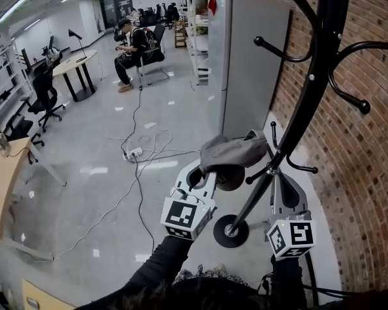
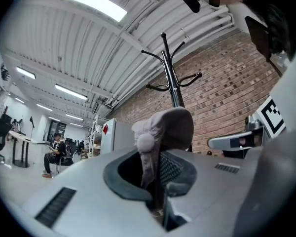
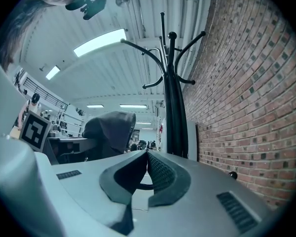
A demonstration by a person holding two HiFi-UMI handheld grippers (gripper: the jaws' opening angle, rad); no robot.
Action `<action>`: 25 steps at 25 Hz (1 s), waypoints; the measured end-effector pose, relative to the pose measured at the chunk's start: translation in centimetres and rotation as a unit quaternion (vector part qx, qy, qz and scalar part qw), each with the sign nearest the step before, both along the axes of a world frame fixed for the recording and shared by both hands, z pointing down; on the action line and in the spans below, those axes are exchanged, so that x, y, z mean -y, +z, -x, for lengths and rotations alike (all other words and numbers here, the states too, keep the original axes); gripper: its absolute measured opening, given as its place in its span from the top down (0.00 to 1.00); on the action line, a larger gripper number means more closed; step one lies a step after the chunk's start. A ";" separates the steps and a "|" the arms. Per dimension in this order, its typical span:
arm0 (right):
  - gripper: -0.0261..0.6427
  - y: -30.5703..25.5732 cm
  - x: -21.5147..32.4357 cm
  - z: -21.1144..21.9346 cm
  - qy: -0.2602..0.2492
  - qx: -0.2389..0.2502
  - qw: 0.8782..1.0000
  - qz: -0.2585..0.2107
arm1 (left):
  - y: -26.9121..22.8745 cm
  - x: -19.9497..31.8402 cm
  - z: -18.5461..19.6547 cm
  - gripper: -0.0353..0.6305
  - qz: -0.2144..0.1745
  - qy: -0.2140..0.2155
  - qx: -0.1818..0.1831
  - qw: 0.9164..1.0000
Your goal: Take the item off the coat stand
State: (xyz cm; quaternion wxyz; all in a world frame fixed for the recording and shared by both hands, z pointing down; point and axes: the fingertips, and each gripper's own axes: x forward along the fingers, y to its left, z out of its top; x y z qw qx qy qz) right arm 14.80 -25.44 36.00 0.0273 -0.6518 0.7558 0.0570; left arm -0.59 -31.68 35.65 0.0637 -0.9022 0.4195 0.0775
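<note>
Holding: left gripper jaws pinched nearly closed on grey cap
Cap spot: at lower hooks of coat stand, close to the pole; hooked or free, can't tell
Right gripper: jaws together, nothing in them, just beside the pole
In the way: hook arms poking out around cap
Around: brick wall right, grey cabinet behind stand, cables on floor, seated person far off

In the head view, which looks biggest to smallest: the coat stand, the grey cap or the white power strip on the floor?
1. coat stand, close to the camera, which inflates it.
2. grey cap.
3. power strip, farther away, so its small look is partly distance.
</note>
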 end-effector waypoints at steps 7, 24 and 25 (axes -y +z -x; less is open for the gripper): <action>0.95 1.0 -0.7 1.3 0.019 -0.012 1.000 -0.013 | 1.4 -1.5 0.1 0.90 -0.008 -0.004 0.009 1.000; 0.95 2.3 -1.6 4.3 0.004 -0.025 1.000 -0.014 | 4.5 -3.6 0.6 0.90 0.014 0.001 0.038 0.999; 0.95 2.5 -1.6 4.3 0.004 -0.023 1.000 -0.010 | 4.5 -3.6 0.7 0.90 0.015 0.001 0.037 0.999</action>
